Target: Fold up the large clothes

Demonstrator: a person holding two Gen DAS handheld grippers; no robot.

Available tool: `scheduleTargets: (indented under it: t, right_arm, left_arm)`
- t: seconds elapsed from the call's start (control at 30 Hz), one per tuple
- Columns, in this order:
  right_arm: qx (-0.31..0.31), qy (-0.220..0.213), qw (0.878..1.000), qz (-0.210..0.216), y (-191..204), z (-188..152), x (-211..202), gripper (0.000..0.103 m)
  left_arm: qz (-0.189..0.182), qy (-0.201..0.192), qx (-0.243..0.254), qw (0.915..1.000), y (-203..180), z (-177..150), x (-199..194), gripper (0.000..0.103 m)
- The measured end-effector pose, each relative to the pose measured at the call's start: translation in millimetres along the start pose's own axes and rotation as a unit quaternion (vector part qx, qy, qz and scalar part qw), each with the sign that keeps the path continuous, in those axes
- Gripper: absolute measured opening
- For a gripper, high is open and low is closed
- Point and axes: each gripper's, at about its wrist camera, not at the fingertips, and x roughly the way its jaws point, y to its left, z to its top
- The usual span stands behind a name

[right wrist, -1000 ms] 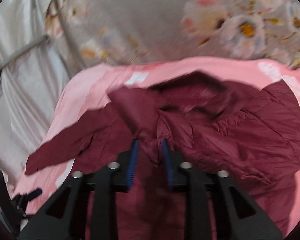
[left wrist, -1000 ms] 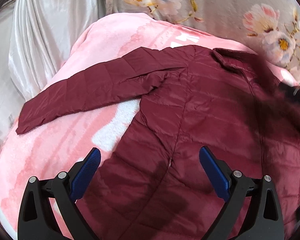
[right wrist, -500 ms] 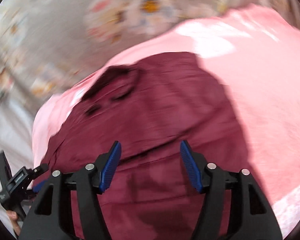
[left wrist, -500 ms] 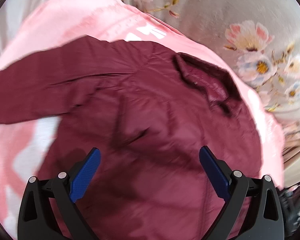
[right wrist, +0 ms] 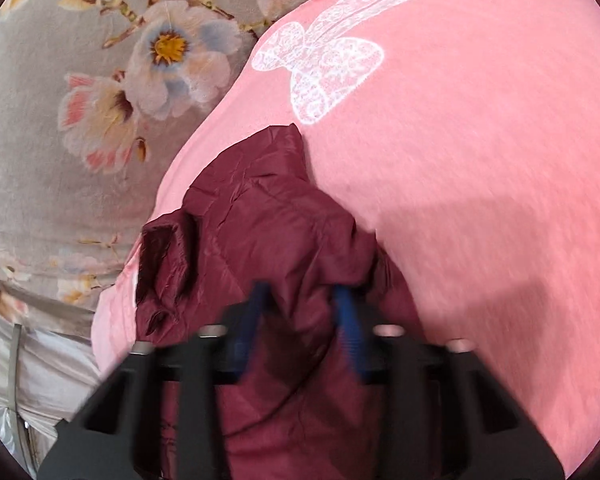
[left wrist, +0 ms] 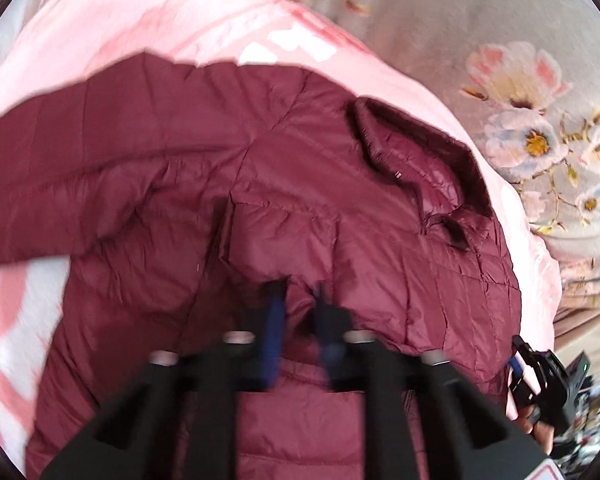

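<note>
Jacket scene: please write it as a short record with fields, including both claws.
garment: dark red quilted jacket, spread out
surface: pink blanket with a white lace bow print
backdrop: grey floral fabric
left claw: just closed, pinching a jacket fold
right claw: just closed, jacket fabric bunched between its fingers
collar: away from the left claw

Lay spread over most of the pink blanket (left wrist: 188,20): the maroon jacket (left wrist: 380,240). Bare blanket (right wrist: 480,168) to its right. Crowded close behind by flowered cloth (right wrist: 60,80).
</note>
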Motion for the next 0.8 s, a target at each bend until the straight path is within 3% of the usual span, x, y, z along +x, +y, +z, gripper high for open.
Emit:
scheduleTargets:
  t: [0.13, 0.2, 0.33, 0.4, 0.53, 0.67, 0.77, 0.8]
  right_arm:
    - [-0.07, -0.075, 0.994, 0.044, 36, 0, -42, 0.002]
    - [-0.116, -0.104, 0.987, 0.043, 48, -8, -57, 0.001]
    - [-0.136, -0.047, 0.988, -0.056, 30, -17, -9, 0.001]
    - [-0.125, -0.026, 0.989, -0.074, 15, -22, 4, 0.001]
    - [-0.148, -0.01, 0.984, -0.097, 11, -27, 10, 0.0]
    - [-0.178, -0.035, 0.972, -0.152, 27, -38, -12, 0.013]
    - [-0.2, -0.083, 0.962, -0.167, 44, -49, -41, 0.013]
    - [-0.209, -0.09, 0.961, -0.158, 54, -53, -48, 0.013]
  left_arm:
    - [0.012, -0.075, 0.035, 0.9965, -4, 5, -34, 0.003]
    - [0.017, -0.098, 0.045, 0.994, 1, 2, -44, 0.004]
    - [0.059, -0.05, 0.063, 0.995, 11, -15, 2, 0.004]
    - [0.069, -0.027, 0.062, 0.9954, 18, -22, 22, 0.004]
    - [0.079, -0.038, 0.075, 0.9934, 20, -29, 27, 0.007]
    - [0.087, -0.042, 0.069, 0.9929, 20, -31, 17, 0.018]
    - [0.099, -0.057, 0.063, 0.9914, 26, -34, -9, 0.035]
    - [0.107, -0.07, 0.066, 0.9896, 26, -34, -24, 0.036]
